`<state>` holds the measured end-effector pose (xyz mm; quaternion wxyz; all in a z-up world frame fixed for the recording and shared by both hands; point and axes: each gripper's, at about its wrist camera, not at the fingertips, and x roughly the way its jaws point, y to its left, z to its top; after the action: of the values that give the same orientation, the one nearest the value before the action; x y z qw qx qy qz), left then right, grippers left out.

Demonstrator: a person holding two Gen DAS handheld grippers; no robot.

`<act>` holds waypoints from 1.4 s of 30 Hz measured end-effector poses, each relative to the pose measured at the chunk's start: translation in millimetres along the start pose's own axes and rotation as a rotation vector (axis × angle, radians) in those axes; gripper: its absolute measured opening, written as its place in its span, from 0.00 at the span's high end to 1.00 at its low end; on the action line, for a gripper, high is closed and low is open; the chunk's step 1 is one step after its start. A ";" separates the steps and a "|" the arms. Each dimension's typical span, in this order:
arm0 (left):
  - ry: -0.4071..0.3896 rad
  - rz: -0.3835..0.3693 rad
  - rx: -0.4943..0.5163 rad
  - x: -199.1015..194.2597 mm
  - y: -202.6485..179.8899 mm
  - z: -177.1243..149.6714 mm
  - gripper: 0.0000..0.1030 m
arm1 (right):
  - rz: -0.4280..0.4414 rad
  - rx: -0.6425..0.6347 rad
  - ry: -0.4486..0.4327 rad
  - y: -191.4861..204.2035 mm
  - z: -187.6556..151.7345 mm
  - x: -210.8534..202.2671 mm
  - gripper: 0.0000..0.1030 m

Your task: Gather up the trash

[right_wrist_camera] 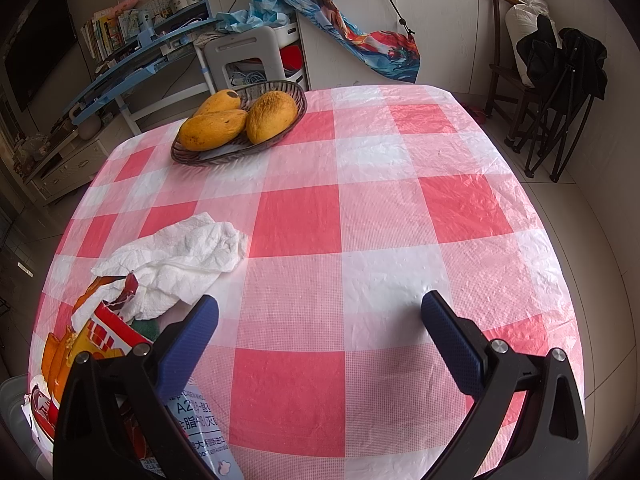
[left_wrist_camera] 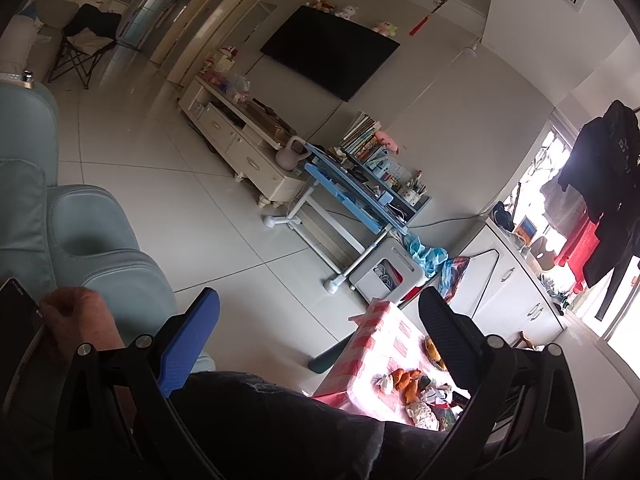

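Two grippers, both spread wide and holding nothing. Right gripper point(right_wrist_camera: 320, 336) hung low over the checked tablecloth point(right_wrist_camera: 360, 224), jaws parted above bare cloth, pointed across the table toward the basket point(right_wrist_camera: 296, 98) of mangoes point(right_wrist_camera: 212, 128) at the far edge. Trash sat in a loose cluster at the near-left corner: crumpled paper towel point(right_wrist_camera: 188, 256) on top, torn red-and-yellow wrapper point(right_wrist_camera: 108, 328) partly under it, orange peel point(right_wrist_camera: 54, 354) at the cloth's edge, and a printed pale-blue pouch point(right_wrist_camera: 200, 432) mostly hidden behind the right gripper's left finger. My read: the pile lay just left of the right tool's line, so that tool would need to swing left, and the towel looked like the easiest first grab, being topmost, soft and bunched. Mangoes looked like fruit to keep, set apart in their basket well away from the litter. Left gripper point(left_wrist_camera: 320, 320) was raised and tilted, aimed out at the room over the person's dark-trousered leg point(left_wrist_camera: 280, 420), its fingers agape; it seemed parked, not working. From that view the trash heap point(left_wrist_camera: 420, 396) showed only as a small jumble on the table corner, partly behind the black finger. A hand point(left_wrist_camera: 76, 320) with a phone point(left_wrist_camera: 16, 312) showed at the left edge beside the pale sofa point(left_wrist_camera: 92, 232). No bin clearly visible; a pale rim at the table's lower-left corner could be one, can't tell.
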<state>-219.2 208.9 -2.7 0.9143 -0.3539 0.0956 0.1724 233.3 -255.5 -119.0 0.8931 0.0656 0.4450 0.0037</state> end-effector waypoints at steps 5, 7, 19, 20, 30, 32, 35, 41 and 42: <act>-0.012 0.016 -0.019 -0.7 3.1 2.6 0.07 | 0.000 0.000 0.000 0.1 0.1 0.1 0.06; -0.014 0.021 -0.029 -0.8 6.0 4.4 0.07 | 0.000 0.000 0.000 0.1 0.2 0.2 0.06; -0.031 -0.029 -0.001 -6.0 1.2 9.4 0.07 | 0.000 0.000 0.000 -0.2 -0.3 -0.4 0.06; -0.035 -0.035 0.001 -7.0 0.5 10.1 0.07 | 0.000 0.000 0.000 0.1 0.3 0.3 0.06; -0.067 -0.152 0.074 -20.5 -18.0 8.8 0.07 | 0.000 0.000 0.000 0.2 0.3 0.2 0.06; -0.076 -0.179 0.095 -24.3 -23.3 7.9 0.07 | 0.000 0.000 0.000 0.0 -0.1 -0.2 0.06; -0.084 -0.187 0.127 -26.8 -30.6 6.5 0.07 | 0.000 0.000 0.000 -0.1 -0.3 -0.4 0.06; -0.084 -0.180 0.111 -27.4 -29.0 9.0 0.07 | 0.000 0.000 0.000 0.1 0.0 -0.1 0.06; -0.085 -0.178 0.114 -27.6 -28.6 9.1 0.07 | 0.000 0.000 0.000 0.1 -0.1 -0.1 0.06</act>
<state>-233.2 188.5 29.7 0.9478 -0.3008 0.0344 0.0998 233.2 -255.4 -118.9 0.8932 0.0656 0.4448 0.0036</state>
